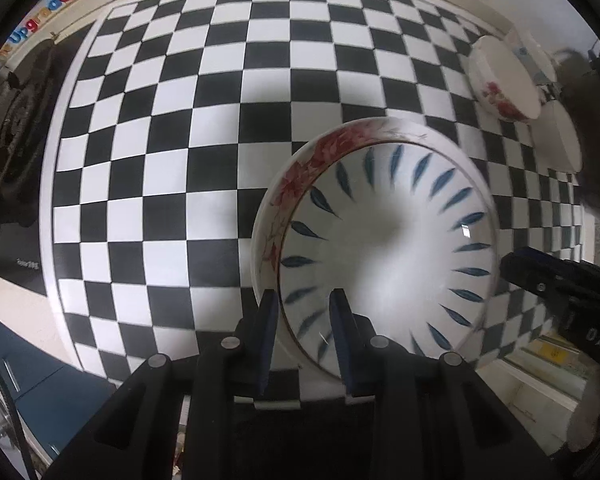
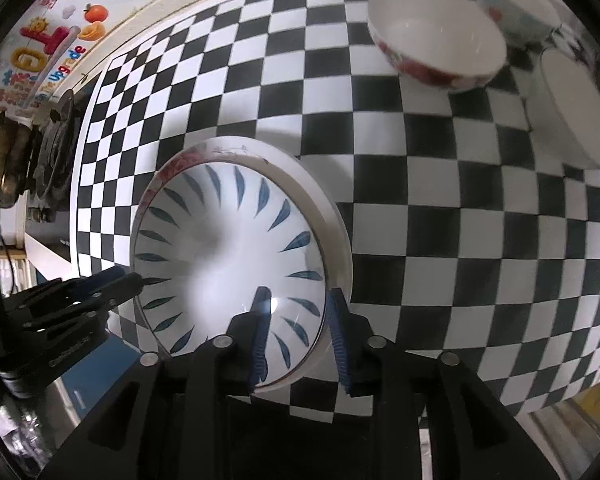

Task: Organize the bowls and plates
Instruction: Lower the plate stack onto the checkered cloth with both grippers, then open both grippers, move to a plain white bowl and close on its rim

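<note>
Left gripper is pinching the near rim of the blue-leaf bowl, jaws clenched on it at approx 7 o'clock of the bowl, one pad outside, one inside. That bowl is sitting nested inside a red-flower bowl, whose rim is showing round it from 9 to 12 o'clock. Can't tell if the pair is resting on the checkered tabletop or hanging just off it.

Right gripper is straddling the opposite rim, but its jaws are standing released: the outer pad is clearly off the rim w/ a gap showing, the inner one just over the bowl's inside.

So what's the risk? All the holding is on one side only. Judging from that, the bowl could be tipping away from the left pinch, and glazed rim on narrow pads could be slipping. If the left is gripping only the inner bowl, the outer one could be dropping out, or dragging along and then falling.

Up at 1 o'clock in the right view, another red-flower bowl plus a plain white bowl are parked close together, w/ a third piece behind them, too blurred to name. Swinging the stack that way could be clipping them.

Both views are blurring slightly, so contact is hard to call.
</note>
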`<action>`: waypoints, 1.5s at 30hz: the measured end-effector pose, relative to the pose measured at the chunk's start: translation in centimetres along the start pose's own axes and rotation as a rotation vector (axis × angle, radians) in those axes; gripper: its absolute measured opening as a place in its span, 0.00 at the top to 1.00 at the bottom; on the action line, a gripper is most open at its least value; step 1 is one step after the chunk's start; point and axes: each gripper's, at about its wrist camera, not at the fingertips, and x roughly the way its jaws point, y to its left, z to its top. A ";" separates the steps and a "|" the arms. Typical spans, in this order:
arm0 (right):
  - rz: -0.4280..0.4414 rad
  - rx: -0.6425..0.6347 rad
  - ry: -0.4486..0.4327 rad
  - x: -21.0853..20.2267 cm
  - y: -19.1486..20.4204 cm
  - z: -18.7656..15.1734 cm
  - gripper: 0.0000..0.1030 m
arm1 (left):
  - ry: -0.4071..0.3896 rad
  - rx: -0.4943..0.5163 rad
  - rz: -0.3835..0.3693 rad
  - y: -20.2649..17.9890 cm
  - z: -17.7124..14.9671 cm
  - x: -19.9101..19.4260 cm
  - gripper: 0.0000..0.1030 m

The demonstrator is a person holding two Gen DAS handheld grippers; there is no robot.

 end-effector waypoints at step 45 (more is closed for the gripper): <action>0.059 0.028 -0.302 -17.8 5.6 -8.8 0.25 | -0.289 -0.006 -0.135 -0.3 -4.2 -16.0 0.64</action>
